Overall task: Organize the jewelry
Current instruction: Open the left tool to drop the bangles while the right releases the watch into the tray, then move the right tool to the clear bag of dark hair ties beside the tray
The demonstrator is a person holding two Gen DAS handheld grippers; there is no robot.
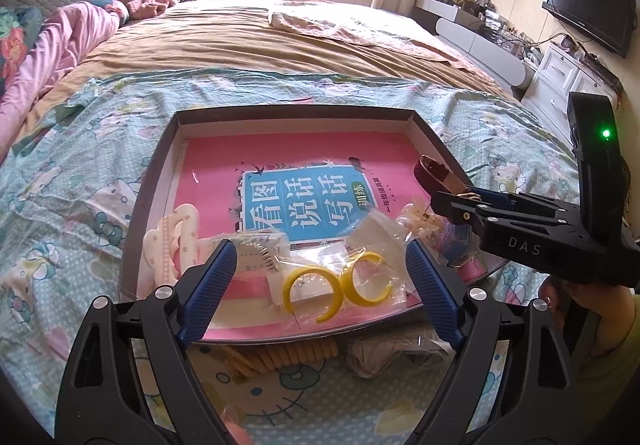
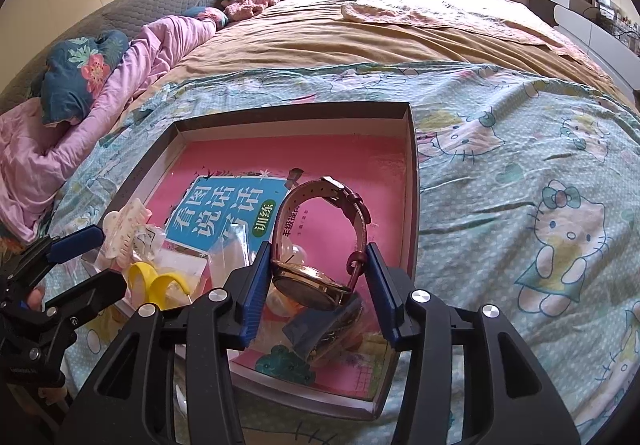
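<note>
Right wrist view: my right gripper clasps the watch above the box; my left gripper gapes empty over yellow earrings.

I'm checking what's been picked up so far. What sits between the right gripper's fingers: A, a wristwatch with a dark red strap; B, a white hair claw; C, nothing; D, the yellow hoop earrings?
A: the wristwatch with its dark red strap looping up sits between the right gripper fingers, over the box.

Shallow box: far half over the pink book open for passage; near half crowded with yellow hoop earrings, cream hair clips and a wristwatch.
</note>
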